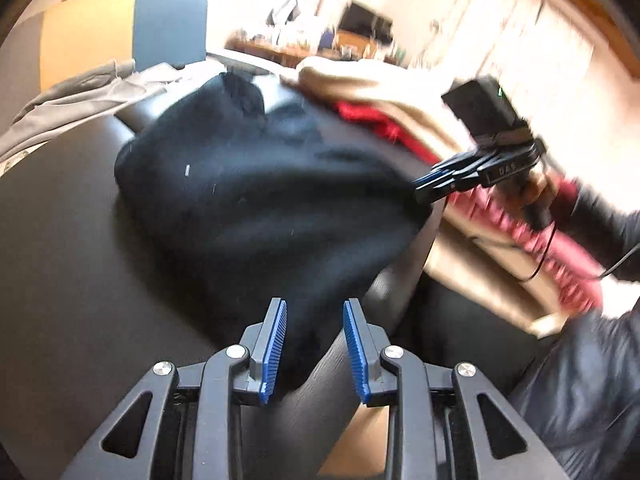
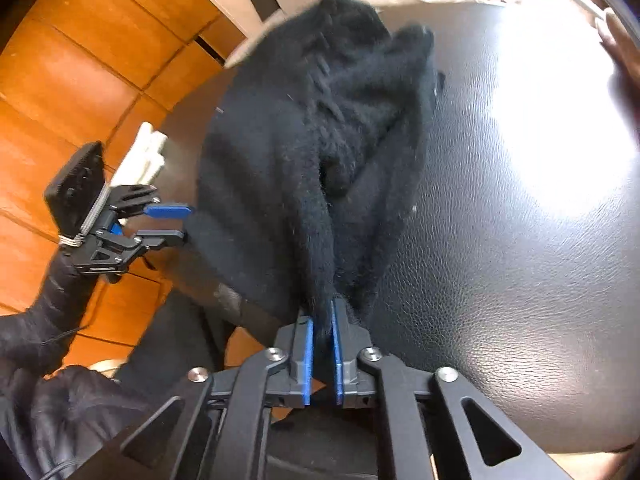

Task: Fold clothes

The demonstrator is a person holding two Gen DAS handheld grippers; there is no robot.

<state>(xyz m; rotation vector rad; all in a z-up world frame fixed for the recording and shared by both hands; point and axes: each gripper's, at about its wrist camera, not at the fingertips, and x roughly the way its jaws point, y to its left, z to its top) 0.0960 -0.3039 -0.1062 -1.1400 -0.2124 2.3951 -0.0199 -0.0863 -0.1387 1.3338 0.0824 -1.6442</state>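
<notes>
**Desk:** What do the two wrist views show?

**Photographer:** A black garment, thick and fuzzy, lies bunched on a dark leather-look table. The right gripper is pinching a gathered edge of it at the near rim of the table; a ridge of cloth runs from the pads up into the heap. The left gripper stands spread, its blue pads apart. The cloth's near edge lies in the gap in that view, yet the right wrist view shows the jaws beside the garment's side edge and short of it, so I read it as holding nothing.

**Desk:** How far along is the folding?

**Photographer:** Early, by my reading. The garment is rumpled, with no flat panel or clean crease, and one end sticks up in peaks. It looks gathered for spreading or a first fold; smoothing and every fold remain.

**Desk:** Anything else waiting?

**Photographer:** A beige and red stack of cloth sits behind the right gripper, and a grey garment lies at the far edge. Whether the stack is already folded is too blurred to tell.
</notes>
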